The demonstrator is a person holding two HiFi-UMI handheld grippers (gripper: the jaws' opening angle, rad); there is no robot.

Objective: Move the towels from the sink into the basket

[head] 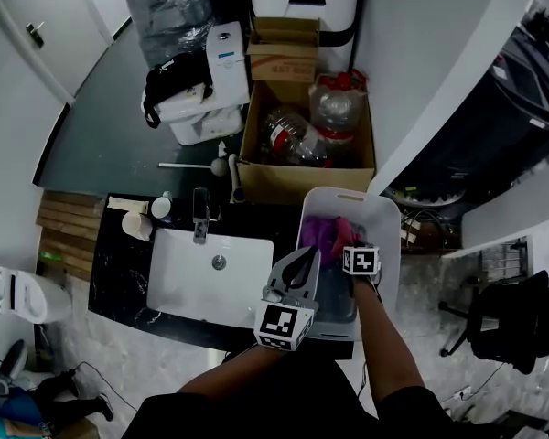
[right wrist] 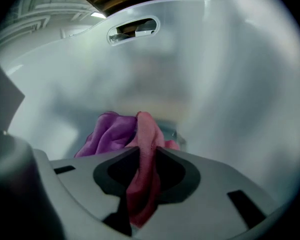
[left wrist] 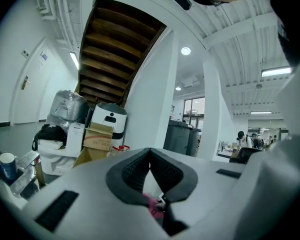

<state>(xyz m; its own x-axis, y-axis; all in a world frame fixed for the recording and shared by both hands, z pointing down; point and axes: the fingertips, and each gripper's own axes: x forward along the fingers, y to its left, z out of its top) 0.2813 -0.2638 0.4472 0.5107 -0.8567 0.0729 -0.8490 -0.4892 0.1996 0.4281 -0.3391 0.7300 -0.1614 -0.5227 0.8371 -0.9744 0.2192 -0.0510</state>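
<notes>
Right gripper view: right gripper [right wrist: 145,151] is clamped on a pink towel [right wrist: 144,176]. The cloth is bunched into a vertical fold between the pads, with a tail hanging toward the bottom of the frame. Just behind it is a purple towel [right wrist: 110,133], crumpled and touching the pink one, lying low inside the white plastic basket [right wrist: 230,84]. The basket wall fills the rest of the frame, with a handle slot [right wrist: 132,30] at upper centre.

Left gripper view: left gripper [left wrist: 150,150] has its tips together with nothing in them. A bit of pink shows through the gap below the tips, but that is cloth beyond the jaws, not gripped. Further off are a brown carton [left wrist: 97,137] at centre left, the underside of a staircase [left wrist: 115,49] at upper left, and people far off at the right edge.

Head view gives the layout that neither gripper view does:
- The basket sits just right of the white sink [head: 178,286], below centre of the frame.
- The right gripper reaches down into it, onto the pink and purple heap.
- The left gripper sits at the basket's left rim, between sink and basket.
- Past the faucet [head: 199,216], an open cardboard box [head: 256,167] holds plastic bottles [head: 293,140].

The grip itself reads only in the right gripper view.
</notes>
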